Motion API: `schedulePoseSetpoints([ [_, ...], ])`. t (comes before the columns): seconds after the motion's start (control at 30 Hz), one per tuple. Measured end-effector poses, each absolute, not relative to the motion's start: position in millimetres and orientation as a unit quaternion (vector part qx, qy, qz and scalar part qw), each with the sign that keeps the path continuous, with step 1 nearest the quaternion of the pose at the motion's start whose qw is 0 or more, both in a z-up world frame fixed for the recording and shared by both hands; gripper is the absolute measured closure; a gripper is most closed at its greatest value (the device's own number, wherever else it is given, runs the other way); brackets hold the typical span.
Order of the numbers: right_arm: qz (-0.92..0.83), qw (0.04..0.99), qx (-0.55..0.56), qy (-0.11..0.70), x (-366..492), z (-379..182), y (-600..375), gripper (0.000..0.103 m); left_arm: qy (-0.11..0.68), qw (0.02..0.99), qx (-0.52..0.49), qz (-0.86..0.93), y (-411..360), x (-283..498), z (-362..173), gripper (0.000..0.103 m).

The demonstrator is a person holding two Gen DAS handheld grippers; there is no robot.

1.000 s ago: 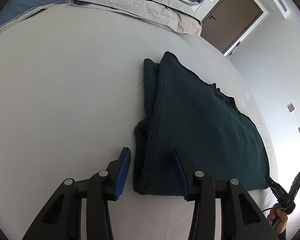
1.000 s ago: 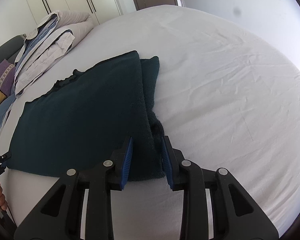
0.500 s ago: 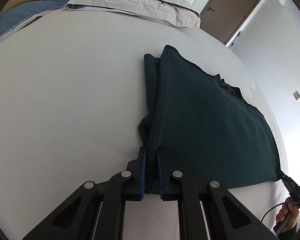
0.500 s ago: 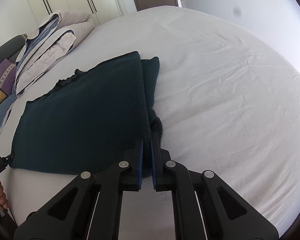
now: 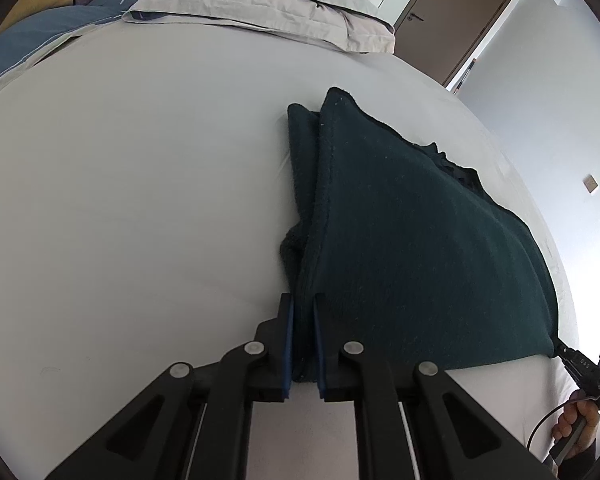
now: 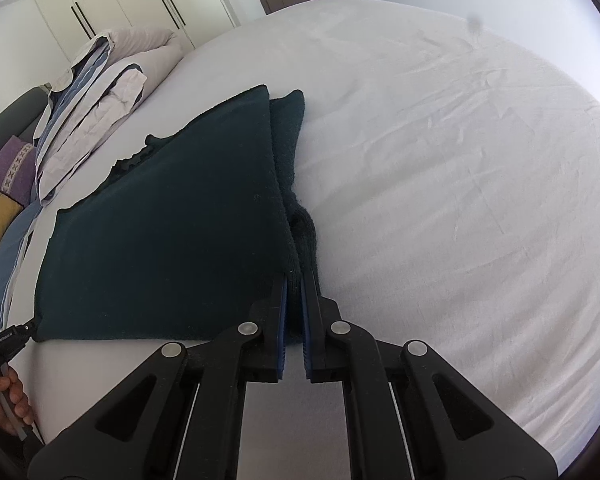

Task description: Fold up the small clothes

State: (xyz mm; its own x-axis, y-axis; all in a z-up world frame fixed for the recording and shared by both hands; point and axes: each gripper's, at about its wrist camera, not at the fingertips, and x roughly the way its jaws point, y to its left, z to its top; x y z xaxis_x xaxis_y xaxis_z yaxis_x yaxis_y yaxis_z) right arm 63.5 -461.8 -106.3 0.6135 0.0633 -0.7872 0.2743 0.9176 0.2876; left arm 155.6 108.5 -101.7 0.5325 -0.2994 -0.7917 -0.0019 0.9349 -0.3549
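A dark green fleece garment (image 5: 412, 240) lies partly folded on the white bed; it also shows in the right wrist view (image 6: 172, 232). My left gripper (image 5: 302, 304) is shut on the garment's near left corner, its blue pads pinching the layered edge. My right gripper (image 6: 294, 284) is shut on the garment's near right corner. The near edge is lifted a little off the sheet between the two grippers. The right gripper also shows at the garment's far corner in the left wrist view (image 5: 560, 350), and the left gripper in the right wrist view (image 6: 30, 326).
The white bed sheet (image 5: 140, 200) spreads wide on the left and to the right in the right wrist view (image 6: 460, 160). Folded grey and blue bedding (image 5: 260, 12) and cushions (image 6: 4, 184) lie at the head. A brown door (image 5: 456, 12) and a wardrobe (image 6: 112, 4) stand behind.
Both grippers were open astride the garment's near corners; they closed on them and have raised the near edge slightly.
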Motion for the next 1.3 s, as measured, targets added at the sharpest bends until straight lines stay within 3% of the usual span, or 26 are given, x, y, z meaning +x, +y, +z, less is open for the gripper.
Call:
schedulePoseSetpoints([
  [0.07, -0.063, 0.874, 0.201, 0.437, 61.6, -100.4, -463.3, 0.093, 0.477, 0.859, -0.161, -0.09, 110.6, 154.2, -102.0, 0.088],
  [0.13, -0.079, 0.876, 0.203, 0.43, 56.5, -91.2, -464.2, 0.07, 0.479, 0.857, -0.167, -0.087, 114.3, 149.8, -97.8, 0.085],
  [0.2, -0.08, 0.887, 0.21, 0.404, 47.6, -74.9, -460.8, 0.065, 0.468, 0.866, -0.158, -0.08, 114.4, 143.6, -88.0, 0.084],
  [0.4, 0.035, 0.888, 0.254, 0.381, 69.6, -46.6, -415.1, 0.065, 0.426, 0.892, -0.107, -0.108, 74.3, 141.5, -54.2, 0.084],
  [0.63, 0.208, 0.804, 0.335, 0.444, 124.4, -100.8, -316.6, 0.065, 0.463, 0.87, -0.06, -0.159, -7.9, 161.3, -81.7, 0.078],
  [0.73, 0.229, 0.771, 0.35, 0.48, 135.3, -135.8, -296.5, 0.068, 0.458, 0.875, -0.035, -0.154, -25.6, 155.7, -94.8, 0.065],
  [0.83, 0.215, 0.77, 0.374, 0.471, 134.5, -145.7, -314.1, 0.081, 0.453, 0.877, -0.027, -0.156, -26.3, 152.7, -98.2, 0.063],
  [1.2, 0.052, 0.81, 0.461, 0.36, 70.1, -133.2, -478.5, 0.082, 0.448, 0.882, -0.052, -0.133, 16.5, 140.1, -89.0, 0.068],
  [1.3, 0.035, 0.818, 0.464, 0.338, 57.4, -117.8, -492.9, 0.077, 0.432, 0.886, -0.061, -0.154, 2.0, 136.8, -73.3, 0.068],
])
